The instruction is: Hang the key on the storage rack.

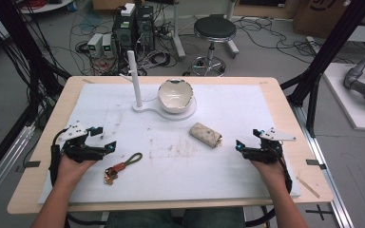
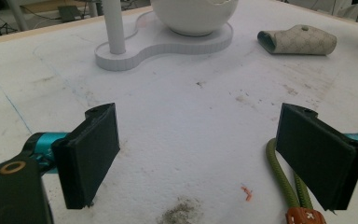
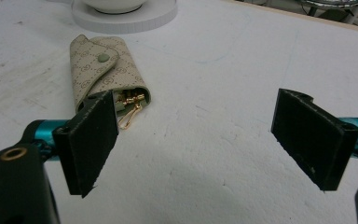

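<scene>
Both jaws released: left gripper [image 1: 100, 137] by braided olive cord keychain [image 1: 123, 165] near front edge; right gripper [image 1: 248, 138] near beige textured key pouch [image 1: 206, 135], mid-surface.

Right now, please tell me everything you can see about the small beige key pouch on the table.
The key pouch is a small beige case that looks like leather or coated cloth, printed with a fine repeated pattern. Its flap is closed with a round snap button. Gold-coloured metal hooks stick out of its open end. It lies flat on the white mat, a little in front of the round white base, apart from it. Neither gripper touches it.
</scene>
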{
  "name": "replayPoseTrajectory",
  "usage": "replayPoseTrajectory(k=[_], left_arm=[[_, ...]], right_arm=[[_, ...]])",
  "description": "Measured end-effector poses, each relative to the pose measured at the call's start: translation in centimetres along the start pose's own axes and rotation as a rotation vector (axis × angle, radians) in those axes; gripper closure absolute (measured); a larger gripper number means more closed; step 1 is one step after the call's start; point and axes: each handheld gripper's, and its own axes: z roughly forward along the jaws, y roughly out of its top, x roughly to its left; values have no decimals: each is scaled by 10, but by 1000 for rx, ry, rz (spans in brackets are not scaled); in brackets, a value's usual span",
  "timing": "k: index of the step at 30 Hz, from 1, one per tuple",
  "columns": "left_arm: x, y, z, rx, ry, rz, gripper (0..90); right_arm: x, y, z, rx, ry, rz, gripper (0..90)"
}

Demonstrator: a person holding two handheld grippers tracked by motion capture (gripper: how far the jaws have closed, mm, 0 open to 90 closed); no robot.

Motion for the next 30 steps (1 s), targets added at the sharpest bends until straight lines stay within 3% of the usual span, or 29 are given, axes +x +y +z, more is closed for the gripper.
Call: replayPoseTrajectory(k=[6, 17, 30], left_arm=[[2, -1, -1, 11, 10, -5, 136], [-1, -2, -1, 18, -9, -8, 136], [-12, -8, 4, 95, -86, 5, 137]], right_arm=[[0, 0, 1, 9, -11, 6, 148], [1, 2, 1, 14, -27, -5, 148], [3, 5, 7, 16, -15, -17, 148]])
